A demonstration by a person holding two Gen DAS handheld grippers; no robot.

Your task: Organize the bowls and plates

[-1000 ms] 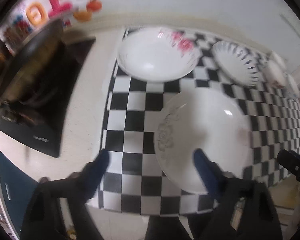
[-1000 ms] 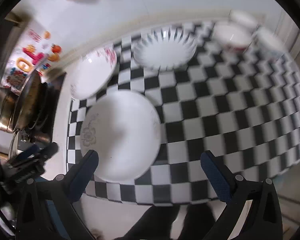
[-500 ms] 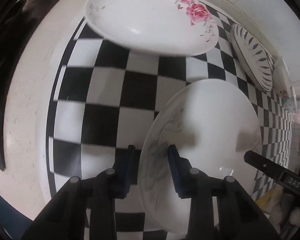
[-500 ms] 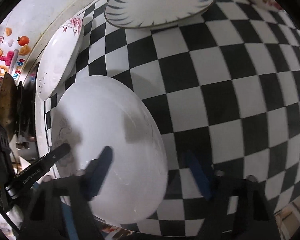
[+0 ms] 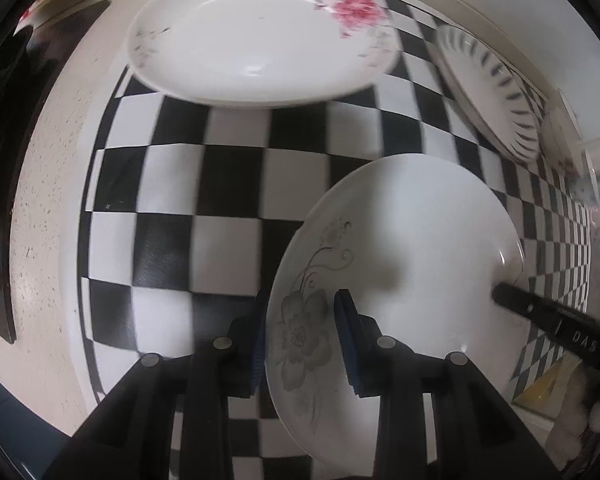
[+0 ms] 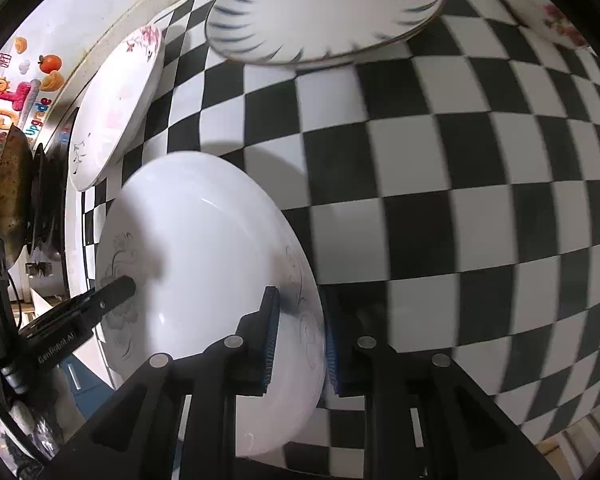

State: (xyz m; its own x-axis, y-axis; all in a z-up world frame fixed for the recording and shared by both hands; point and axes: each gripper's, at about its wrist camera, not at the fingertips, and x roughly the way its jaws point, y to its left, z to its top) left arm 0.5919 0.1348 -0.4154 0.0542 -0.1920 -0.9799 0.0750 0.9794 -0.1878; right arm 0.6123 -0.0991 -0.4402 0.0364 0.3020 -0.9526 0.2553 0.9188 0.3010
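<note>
Two grippers on one grey-flower plate [image 5: 412,248] on checkered mat [image 5: 228,176], left gripper [image 5: 300,332] clamped on its left rim, right gripper [image 6: 300,336] closing over its right rim, beyond, one pink-flower plate [image 5: 252,36], one blue-striped plate [image 6: 324,8].

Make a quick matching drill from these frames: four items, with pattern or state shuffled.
Items:
1. near plate
2. far-left plate
3. far-right plate
4. mat

Descriptions:
A. black and white checks
B. pink flowers on the rim
C. grey flower print, pinched at both edges
D. dark radiating dashes

Pairs: 1-C, 2-B, 3-D, 4-A
</note>
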